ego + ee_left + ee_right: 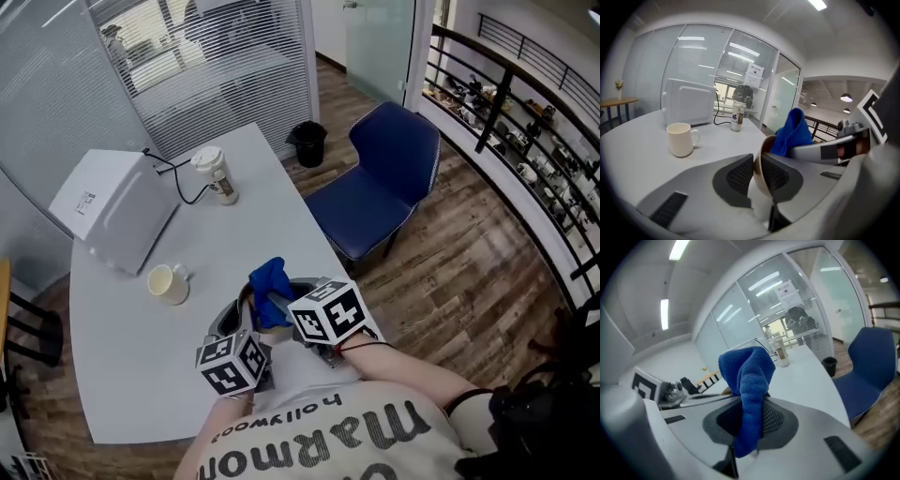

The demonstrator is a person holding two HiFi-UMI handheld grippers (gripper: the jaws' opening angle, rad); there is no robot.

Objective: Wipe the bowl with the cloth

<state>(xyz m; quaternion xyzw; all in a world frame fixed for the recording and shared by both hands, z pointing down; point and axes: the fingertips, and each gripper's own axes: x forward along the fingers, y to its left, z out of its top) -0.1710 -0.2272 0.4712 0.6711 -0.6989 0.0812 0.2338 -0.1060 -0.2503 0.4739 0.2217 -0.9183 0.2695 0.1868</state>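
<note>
Tan and smooth-walled, the bowl (766,145) stands tilted on edge above the near part of the white table (122,375). Its thin rim is pinched between the ribbed dark pads of the left gripper (758,161). A blue cloth (750,380) of nubby, looped weave rises in a soft bunched fold just beside the bowl's mouth. Its lower end is clamped between the jaws of the right gripper (751,404), which comes in from the right, close against the left one, both held low before the person's chest. Farther out on the matte tabletop, a cream mug (169,283) stands well apart to the left. The table's curved right edge runs near a blue padded chair (380,183) on plank flooring.
</note>
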